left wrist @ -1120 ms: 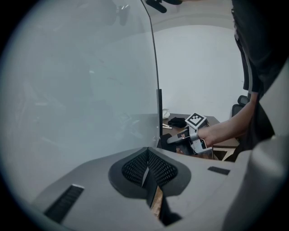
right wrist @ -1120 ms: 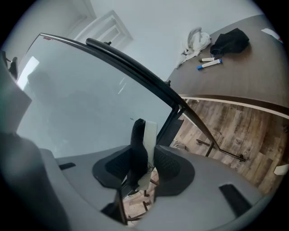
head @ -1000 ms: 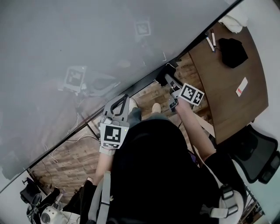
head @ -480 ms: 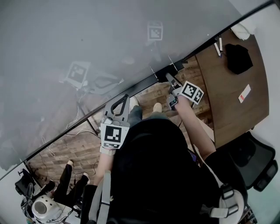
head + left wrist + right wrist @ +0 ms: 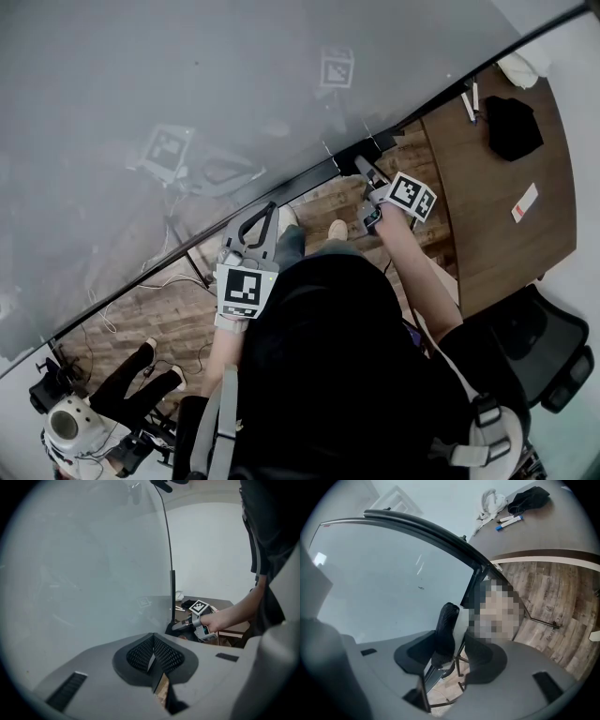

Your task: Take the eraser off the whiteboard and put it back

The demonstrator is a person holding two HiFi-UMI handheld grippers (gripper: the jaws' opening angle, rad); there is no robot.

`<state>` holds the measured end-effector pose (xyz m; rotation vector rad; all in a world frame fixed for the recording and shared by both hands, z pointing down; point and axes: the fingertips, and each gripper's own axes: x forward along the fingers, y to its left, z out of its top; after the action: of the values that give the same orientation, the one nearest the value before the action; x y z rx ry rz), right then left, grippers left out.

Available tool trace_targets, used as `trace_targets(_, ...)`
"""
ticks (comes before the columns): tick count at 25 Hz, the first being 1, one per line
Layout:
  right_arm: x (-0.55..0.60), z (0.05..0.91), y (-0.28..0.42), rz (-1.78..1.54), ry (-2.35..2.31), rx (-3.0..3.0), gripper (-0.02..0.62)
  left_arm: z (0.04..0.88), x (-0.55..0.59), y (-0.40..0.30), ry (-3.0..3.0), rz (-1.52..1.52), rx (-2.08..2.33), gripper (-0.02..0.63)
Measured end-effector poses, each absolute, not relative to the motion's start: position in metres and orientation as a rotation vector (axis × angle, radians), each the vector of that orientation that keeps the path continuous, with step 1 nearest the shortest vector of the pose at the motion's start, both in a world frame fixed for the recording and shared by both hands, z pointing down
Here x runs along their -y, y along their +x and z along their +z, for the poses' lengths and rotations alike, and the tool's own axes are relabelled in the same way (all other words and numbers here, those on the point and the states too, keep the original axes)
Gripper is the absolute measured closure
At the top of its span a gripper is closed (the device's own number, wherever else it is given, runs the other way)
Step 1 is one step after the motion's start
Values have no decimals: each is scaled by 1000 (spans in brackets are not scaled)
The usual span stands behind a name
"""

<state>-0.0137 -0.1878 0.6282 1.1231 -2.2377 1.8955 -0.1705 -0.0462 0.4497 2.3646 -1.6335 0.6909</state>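
The grey whiteboard (image 5: pixel 234 94) fills the upper left of the head view. At its lower frame sits the black eraser (image 5: pixel 348 157), with my right gripper (image 5: pixel 359 167) around it. That gripper's jaws are opening. In the right gripper view (image 5: pixel 461 620) the left pad (image 5: pixel 445 630) stands beside the board's (image 5: pixel 393 573) edge, and a blurred patch hides the right pad and most of the eraser. My left gripper (image 5: pixel 265 208) hangs lower and to the left, away from the board (image 5: pixel 93 573). Its pads meet (image 5: pixel 153 654), shut on nothing. It sees the right gripper (image 5: pixel 177 626) at the board's corner.
A brown table (image 5: pixel 487 206) at the right carries markers (image 5: pixel 469 98), a black cloth (image 5: pixel 511 127) and a card. A black office chair (image 5: pixel 553 347) stands below it. A person's legs (image 5: pixel 131 384) and a white device (image 5: pixel 66 427) are at the lower left, with cables on the floor.
My right gripper has sunk a little along the board's lower frame with the eraser. The left gripper stays put. A person's legs have come into view at the lower left.
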Motion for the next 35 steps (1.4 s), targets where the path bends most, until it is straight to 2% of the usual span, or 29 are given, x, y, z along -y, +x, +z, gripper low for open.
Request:
trace_targets(10,183,630,-12,1899,1085,2243,342,453,36,-163,2359,690,1652,598)
trace_targets(18,173,628,-22,1903,1076,2224,337,447,32,-174,2352,672,1648,598)
trace_targets(30,172,605,5,1821,1155,2296,339,451,52,-152,2453,650,1531,598)
trace_targets(32,171,597,13,1785,1181,2321,360,450,58,-145,2481,644,1499,598)
trace_targets(35,168,584,24,1724,1206,2365,432,449,64,-134,2517,642,1455,598)
